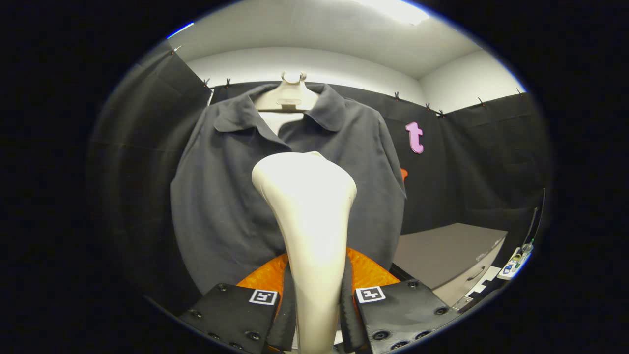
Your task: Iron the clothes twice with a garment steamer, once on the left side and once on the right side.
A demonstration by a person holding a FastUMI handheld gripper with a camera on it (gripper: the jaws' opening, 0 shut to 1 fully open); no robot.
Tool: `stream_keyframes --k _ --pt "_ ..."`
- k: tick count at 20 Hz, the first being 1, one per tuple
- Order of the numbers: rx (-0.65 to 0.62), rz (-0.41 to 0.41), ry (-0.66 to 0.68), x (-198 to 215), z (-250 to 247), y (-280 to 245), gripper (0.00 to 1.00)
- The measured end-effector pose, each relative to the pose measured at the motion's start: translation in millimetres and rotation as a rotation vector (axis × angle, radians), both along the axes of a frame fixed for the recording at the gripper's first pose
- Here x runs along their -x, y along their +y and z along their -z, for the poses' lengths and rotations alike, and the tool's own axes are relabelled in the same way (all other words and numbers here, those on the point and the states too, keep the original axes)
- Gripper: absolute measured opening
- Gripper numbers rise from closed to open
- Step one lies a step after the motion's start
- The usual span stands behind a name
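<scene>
We've got the gripper (317,305) clamped on the garment steamer (307,216) handle, its head up just ahead of the fingers near the dark shirt (221,196) on its hanger (290,96). Our worry: smooth tapered handle could twist or slip mid-stroke.

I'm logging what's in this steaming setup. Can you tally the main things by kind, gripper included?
Shirt: 1, dark, hanging
Hanger: 1, pale
Steamer: 1, cream, held upright in front of the shirt
Gripper: 1, fingers shut on the steamer's handle
Cabinet: 1, grey, beyond the fingers beside the shirt
Total: 5
</scene>
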State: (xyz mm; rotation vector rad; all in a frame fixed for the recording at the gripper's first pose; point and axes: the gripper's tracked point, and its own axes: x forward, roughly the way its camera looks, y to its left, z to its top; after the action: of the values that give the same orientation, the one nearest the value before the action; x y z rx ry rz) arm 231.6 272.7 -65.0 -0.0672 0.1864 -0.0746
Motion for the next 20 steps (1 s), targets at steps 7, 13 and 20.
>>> stream_keyframes --k 7,13,20 --pt "-0.029 -0.098 -0.041 -35 -43 53 0.44" --pt "0.023 -0.088 -0.030 -78 -39 74 0.44" --pt "0.087 -0.048 -0.059 -89 -42 76 0.44"
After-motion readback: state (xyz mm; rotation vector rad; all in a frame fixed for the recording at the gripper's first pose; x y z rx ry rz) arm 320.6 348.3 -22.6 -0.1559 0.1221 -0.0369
